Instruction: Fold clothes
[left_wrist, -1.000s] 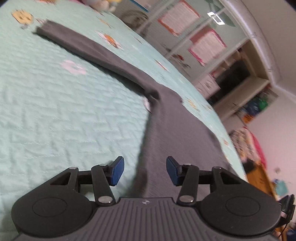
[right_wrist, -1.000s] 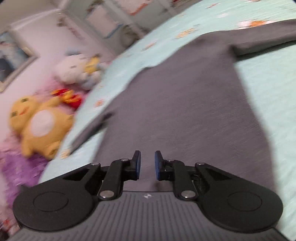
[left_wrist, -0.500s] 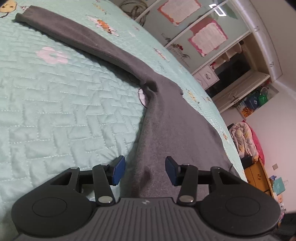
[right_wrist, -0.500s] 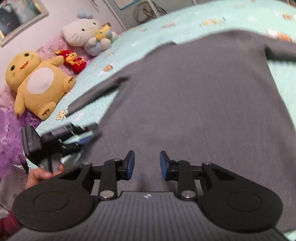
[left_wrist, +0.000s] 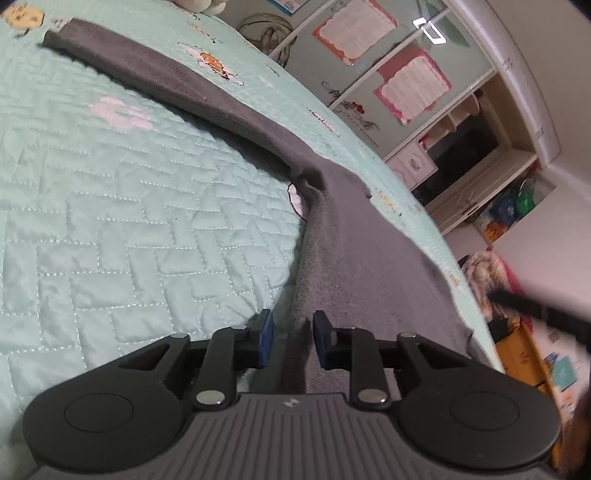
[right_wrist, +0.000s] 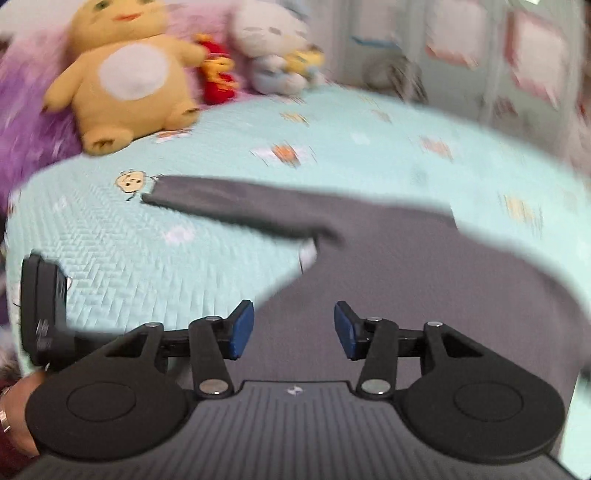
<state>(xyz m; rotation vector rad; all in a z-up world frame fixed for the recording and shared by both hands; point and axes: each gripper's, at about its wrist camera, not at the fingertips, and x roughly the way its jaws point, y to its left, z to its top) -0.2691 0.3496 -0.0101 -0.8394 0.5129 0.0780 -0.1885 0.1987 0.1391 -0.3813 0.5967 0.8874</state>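
1. Lying flat on the bed's mint quilted bedspread (left_wrist: 110, 229): a dark grey sweater (left_wrist: 369, 266), body spread toward the near edge, one long sleeve (left_wrist: 155, 70) stretched away up-left to its cuff.
2. Left gripper (left_wrist: 290, 338) low over the sweater's side edge near the hem, fingers (left_wrist: 265, 338) closing with the folded edge of the knit standing between the blue pads; pads not yet pressing on it, a gap showing on either side.
3. Right gripper (right_wrist: 293, 330) above the sweater's body (right_wrist: 424, 288), picture blurred; fingers (right_wrist: 242, 330) opening, standing well apart, gripping nothing, only grey fabric seen beyond the gap.
4. Same sleeve in the right wrist view (right_wrist: 236, 201), reaching left across the bedspread (right_wrist: 166, 280).
5. At the far side of the bed: a yellow plush toy (right_wrist: 125, 74), a small red toy (right_wrist: 218, 79), a pale plush (right_wrist: 273, 48).
6. Left gripper's body at the left border of the right view (right_wrist: 42, 310), a hand (right_wrist: 16, 417) below it.
7. Beyond the bed in the left view: wardrobe doors with pink-framed sheets (left_wrist: 413, 85).
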